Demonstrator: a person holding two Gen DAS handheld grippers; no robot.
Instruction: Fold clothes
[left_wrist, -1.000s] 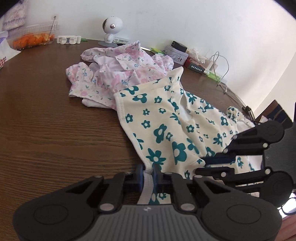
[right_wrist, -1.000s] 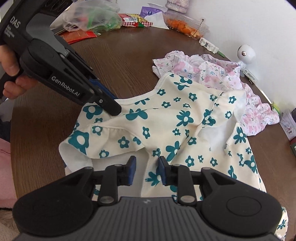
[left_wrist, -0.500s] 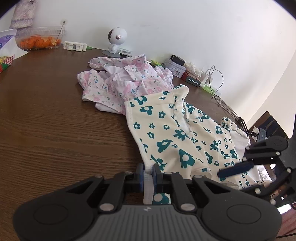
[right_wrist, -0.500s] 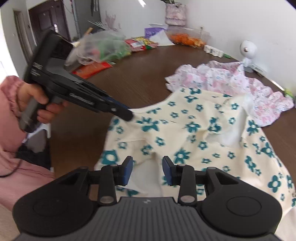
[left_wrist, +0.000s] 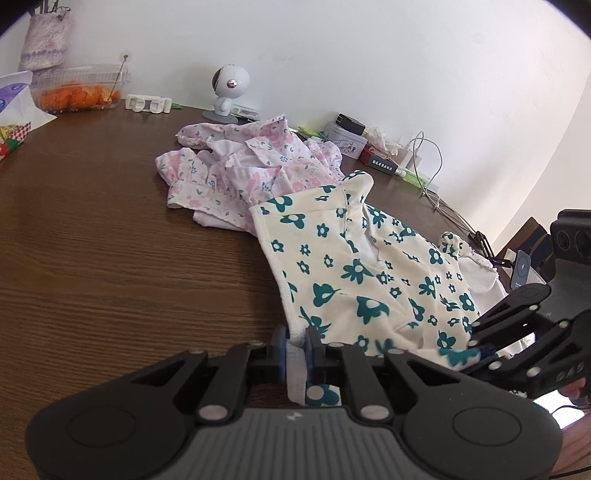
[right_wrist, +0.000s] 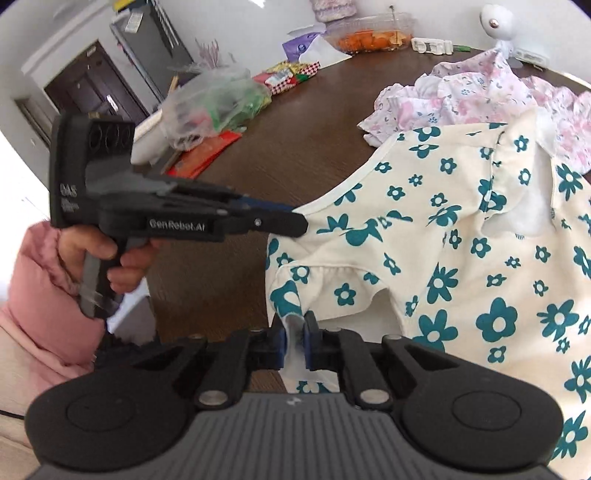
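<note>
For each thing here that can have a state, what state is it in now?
Left gripper: shut on the teal dress hem.
Right gripper: jaws closing, pads already pressing the teal dress edge.
Teal dress: spread on the table, not folded, held at two edges.
Pink dress: crumpled, not folded.
Fruit box: lid shut.

two garments: one cream teal-flowered garment (left_wrist: 354, 273) pinched between the fingers (left_wrist: 282, 347), one pink floral garment (left_wrist: 251, 166) lying beyond them.

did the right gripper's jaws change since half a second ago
Yes. The right gripper stood open around the cream floral garment; now it is closing, pinching that garment's edge.
</note>
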